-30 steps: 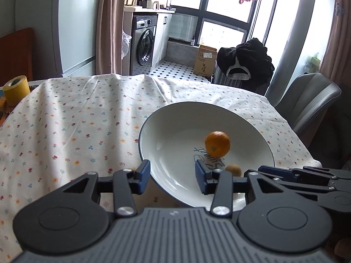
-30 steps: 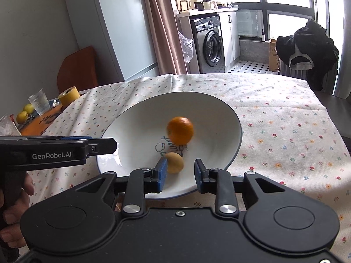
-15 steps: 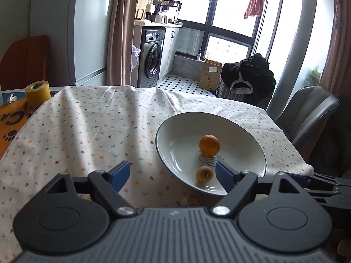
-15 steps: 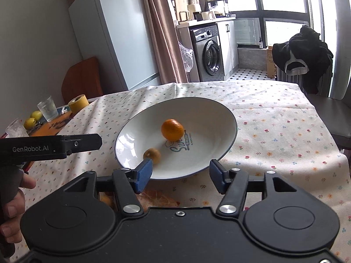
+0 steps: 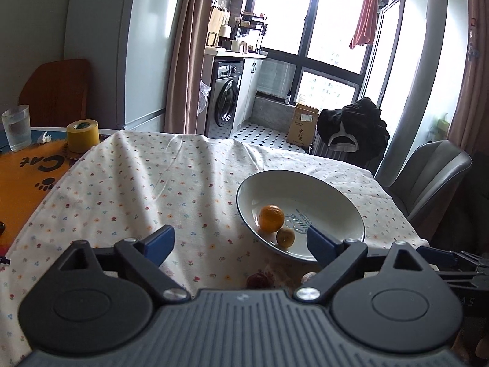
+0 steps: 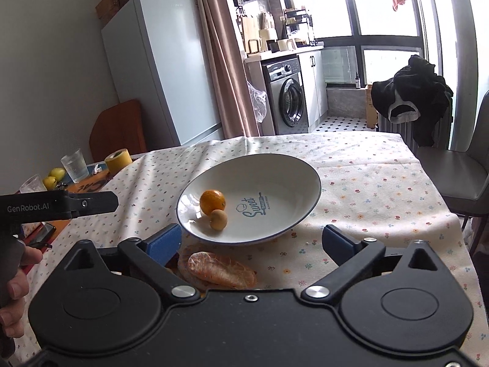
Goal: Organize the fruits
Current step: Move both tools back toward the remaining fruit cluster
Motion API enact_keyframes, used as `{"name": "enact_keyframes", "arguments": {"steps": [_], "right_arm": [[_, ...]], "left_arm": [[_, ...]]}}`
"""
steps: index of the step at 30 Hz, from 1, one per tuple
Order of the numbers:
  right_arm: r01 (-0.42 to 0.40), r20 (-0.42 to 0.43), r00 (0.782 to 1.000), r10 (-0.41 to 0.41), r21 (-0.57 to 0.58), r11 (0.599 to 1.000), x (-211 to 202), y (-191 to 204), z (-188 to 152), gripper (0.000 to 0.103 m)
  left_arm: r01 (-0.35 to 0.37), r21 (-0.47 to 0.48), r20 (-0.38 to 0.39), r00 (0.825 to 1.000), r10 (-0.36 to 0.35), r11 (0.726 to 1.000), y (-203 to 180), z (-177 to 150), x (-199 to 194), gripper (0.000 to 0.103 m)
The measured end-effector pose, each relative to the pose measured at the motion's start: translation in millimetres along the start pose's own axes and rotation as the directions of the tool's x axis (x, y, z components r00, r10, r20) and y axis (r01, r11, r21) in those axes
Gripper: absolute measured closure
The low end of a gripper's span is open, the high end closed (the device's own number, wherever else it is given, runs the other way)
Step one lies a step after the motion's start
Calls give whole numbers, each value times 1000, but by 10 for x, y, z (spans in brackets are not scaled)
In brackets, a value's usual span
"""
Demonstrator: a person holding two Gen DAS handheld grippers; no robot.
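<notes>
A white bowl (image 6: 302, 168) (image 5: 333, 189) with a dark rim sits on the floral tablecloth. Inside it lie an orange (image 6: 212, 202) (image 5: 271, 218) and a small yellow-brown fruit (image 6: 218, 219) (image 5: 285, 237), touching each other. A netted bag of orange fruit (image 6: 220, 270) lies on the cloth just in front of the bowl, close to my right gripper's left finger. My right gripper (image 6: 252, 240) is open and holds nothing. My left gripper (image 5: 241, 241) is open too, held back from the bowl, with small dark fruit (image 5: 256, 279) partly hidden below it.
At the table's far left stand a yellow tape roll (image 5: 82, 136), a water glass (image 5: 16, 128) and an orange mat (image 5: 27, 171); two yellow fruits (image 6: 53, 177) lie there. A grey chair (image 5: 428, 177) stands at the right. A hand (image 6: 13, 287) holds the left gripper's handle.
Both grippers have opened wide and pulled back and up from the bowl. The small yellow-brown fruit left the right gripper's fingers and now rests beside the orange, which rolled to the bowl's left side.
</notes>
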State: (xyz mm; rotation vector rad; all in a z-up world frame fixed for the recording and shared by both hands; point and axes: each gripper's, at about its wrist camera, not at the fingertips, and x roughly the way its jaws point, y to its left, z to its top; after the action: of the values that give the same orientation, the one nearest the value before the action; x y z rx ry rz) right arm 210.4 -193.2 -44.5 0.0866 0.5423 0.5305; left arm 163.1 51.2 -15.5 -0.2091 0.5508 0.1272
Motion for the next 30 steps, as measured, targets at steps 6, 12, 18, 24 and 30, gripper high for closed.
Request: {"name": "enact_keyframes", "arguments": {"steps": [6, 12, 18, 24, 30], "right_arm": [[-1, 27, 1000, 0, 9, 1000, -165, 27, -18, 0], [-8, 36, 999, 8, 3, 1000, -299, 74, -49, 0], [-7, 32, 999, 7, 4, 1000, -397, 102, -104, 0], [-19, 31, 999, 18, 29, 999, -493, 100, -146, 0], [-25, 21, 999, 24, 55, 998, -535, 94, -193, 0]], "left_arm": [[-7, -18, 13, 1000, 7, 1000, 50, -54, -191, 10], [-17, -51, 12, 1000, 18, 999, 130, -130, -322, 10], [-22, -47, 12, 1000, 23, 999, 162, -207, -435, 10], [-23, -43, 6, 1000, 24, 999, 171, -270, -523, 10], [-18, -34, 2, 1000, 18, 999, 161, -324, -590, 10]]}}
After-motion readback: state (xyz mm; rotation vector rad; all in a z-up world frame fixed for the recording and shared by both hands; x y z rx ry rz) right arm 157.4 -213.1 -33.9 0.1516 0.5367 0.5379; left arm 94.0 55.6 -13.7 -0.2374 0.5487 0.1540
